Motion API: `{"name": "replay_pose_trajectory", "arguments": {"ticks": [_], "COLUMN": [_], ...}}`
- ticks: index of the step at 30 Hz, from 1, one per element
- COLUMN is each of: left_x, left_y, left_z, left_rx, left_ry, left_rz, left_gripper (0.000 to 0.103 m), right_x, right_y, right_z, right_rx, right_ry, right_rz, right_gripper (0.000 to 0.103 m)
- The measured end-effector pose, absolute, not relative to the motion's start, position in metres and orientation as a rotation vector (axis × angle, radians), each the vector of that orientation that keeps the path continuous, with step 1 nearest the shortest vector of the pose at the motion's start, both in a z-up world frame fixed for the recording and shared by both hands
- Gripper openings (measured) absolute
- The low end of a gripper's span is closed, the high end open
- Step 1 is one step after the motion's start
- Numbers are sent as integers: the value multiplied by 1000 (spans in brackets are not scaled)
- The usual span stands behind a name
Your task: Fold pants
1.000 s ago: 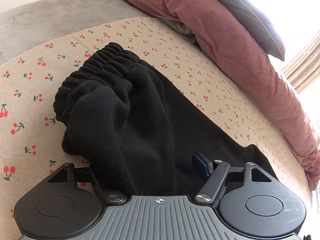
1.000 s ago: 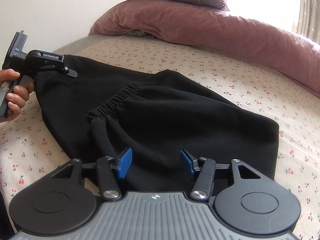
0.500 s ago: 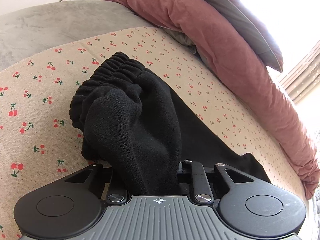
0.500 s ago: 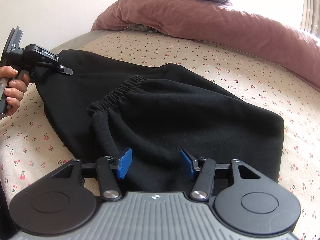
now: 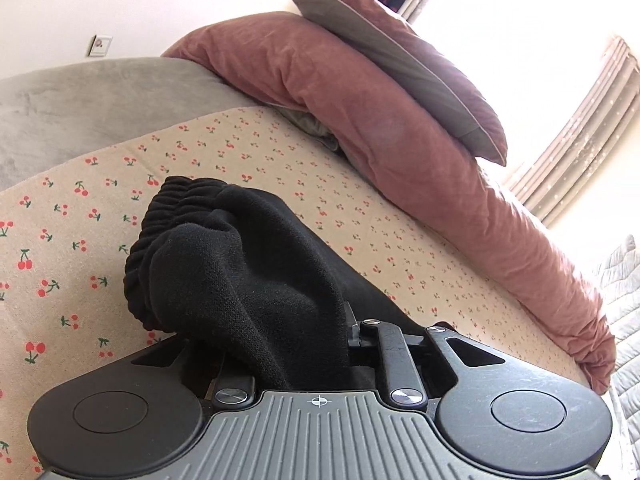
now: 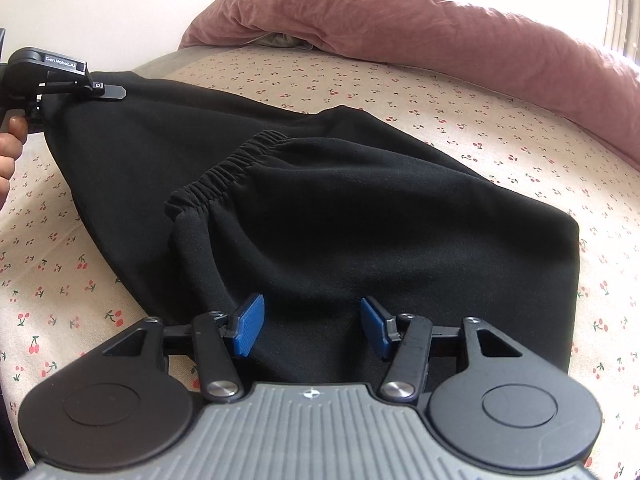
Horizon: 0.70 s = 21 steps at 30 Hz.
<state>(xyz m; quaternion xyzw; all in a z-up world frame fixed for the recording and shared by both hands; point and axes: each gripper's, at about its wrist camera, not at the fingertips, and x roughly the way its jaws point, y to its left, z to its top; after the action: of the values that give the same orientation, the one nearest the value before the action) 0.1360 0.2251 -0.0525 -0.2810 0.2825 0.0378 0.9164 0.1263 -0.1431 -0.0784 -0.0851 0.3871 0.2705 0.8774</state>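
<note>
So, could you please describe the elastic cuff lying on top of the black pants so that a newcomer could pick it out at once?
On the cherry-print sheet lie black pants. Just beyond the right gripper, a short gathered cuff crosses the top layer. Its tight ribbed ruffles set it apart from the smooth cloth around it.

Black pants (image 6: 360, 216) lie folded on the bed, one corner lifted.

The left claw (image 5: 280, 344) has just been closing and now pinches a bunched fold of thick black fleece pants (image 5: 248, 280), their gathered elastic cuff (image 5: 168, 216) hanging toward a cherry-print beige bed sheet (image 5: 80, 240). Behind lie a dusty-pink quilted duvet (image 5: 360, 112), a grey-and-mauve pillow (image 5: 392, 48) resting on it, and a grey plush blanket (image 5: 80, 100).
</note>
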Motion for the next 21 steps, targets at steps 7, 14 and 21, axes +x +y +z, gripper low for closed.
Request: {"name": "replay_pose_trajectory", "arguments": {"ticks": [7, 14, 21], "left_x": [127, 106, 106], "left_y": [202, 135, 28], "left_z": [-33, 6, 17], "left_rx": [-474, -296, -93], "left_ry": [506, 360, 349], "left_rz": [50, -79, -234], "left_gripper": [17, 17, 17], "right_x": [125, 127, 143], "right_y": [-143, -145, -174], "right_z": [-80, -82, -80], "right_rx": [-173, -154, 109], "right_ry": [804, 816, 865], "right_rz": [564, 558, 595], "right_gripper": [40, 41, 47]}}
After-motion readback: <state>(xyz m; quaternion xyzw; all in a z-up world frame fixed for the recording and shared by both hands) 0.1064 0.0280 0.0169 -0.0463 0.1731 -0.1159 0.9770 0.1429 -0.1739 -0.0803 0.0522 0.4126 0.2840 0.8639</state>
